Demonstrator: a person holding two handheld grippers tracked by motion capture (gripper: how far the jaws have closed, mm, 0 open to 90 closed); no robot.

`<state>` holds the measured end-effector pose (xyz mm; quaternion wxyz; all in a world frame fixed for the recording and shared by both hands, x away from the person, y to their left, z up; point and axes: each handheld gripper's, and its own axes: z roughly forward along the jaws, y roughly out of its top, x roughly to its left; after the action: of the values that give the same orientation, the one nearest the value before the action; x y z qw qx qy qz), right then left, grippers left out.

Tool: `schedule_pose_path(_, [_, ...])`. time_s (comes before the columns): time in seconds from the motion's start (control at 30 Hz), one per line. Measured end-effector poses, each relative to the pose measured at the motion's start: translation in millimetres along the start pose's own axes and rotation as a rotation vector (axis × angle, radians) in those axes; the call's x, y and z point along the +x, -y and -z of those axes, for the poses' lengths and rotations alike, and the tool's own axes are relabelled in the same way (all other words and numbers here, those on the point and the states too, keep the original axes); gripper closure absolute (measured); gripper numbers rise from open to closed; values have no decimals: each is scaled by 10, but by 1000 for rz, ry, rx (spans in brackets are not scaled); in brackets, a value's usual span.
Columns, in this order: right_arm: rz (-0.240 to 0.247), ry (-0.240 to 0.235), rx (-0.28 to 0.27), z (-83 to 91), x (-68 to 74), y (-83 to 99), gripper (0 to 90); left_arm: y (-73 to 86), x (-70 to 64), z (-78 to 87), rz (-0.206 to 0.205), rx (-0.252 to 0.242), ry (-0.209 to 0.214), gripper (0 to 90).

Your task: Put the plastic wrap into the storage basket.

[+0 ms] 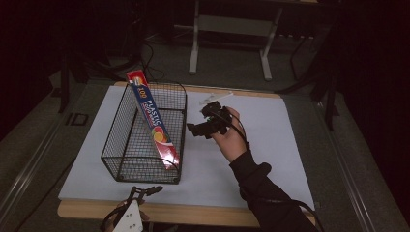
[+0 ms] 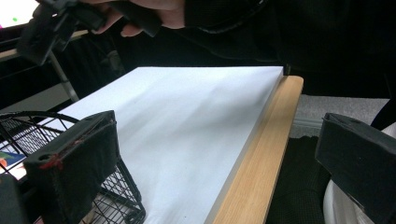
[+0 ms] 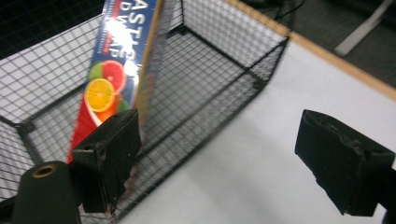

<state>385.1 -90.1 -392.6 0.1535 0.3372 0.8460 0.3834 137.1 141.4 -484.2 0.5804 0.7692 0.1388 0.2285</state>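
A black wire basket (image 1: 126, 145) stands on the left half of the white sheet (image 1: 275, 145). A long blue and red plastic wrap box (image 1: 152, 118) leans slantwise in it, its top end over the far rim. My right gripper (image 1: 196, 129) hovers just right of the basket, open and empty, jaws pointing at its side. The right gripper view has the box (image 3: 116, 70) behind the mesh (image 3: 219, 60), close ahead of the right gripper (image 3: 229, 158). My left gripper (image 1: 145, 191) is open and empty at the table's front edge, near the basket's front corner (image 2: 126, 196).
The white sheet covers a wooden table whose bare front edge (image 2: 261, 158) runs beside my left gripper (image 2: 219, 158). The sheet's right half is bare. Beyond the table, a white desk frame (image 1: 196, 43) stands on the dark floor.
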Motion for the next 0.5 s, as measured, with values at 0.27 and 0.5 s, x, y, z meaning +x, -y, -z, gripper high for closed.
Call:
schedule_pose_path(0.27, [-5, 19, -28, 184, -167, 200, 142, 2, 2, -7, 0, -1, 3, 1])
schedule_pose_path(0.5, [-20, 51, -61, 336, -265, 402, 154, -1, -2, -7, -1, -2, 7, 1])
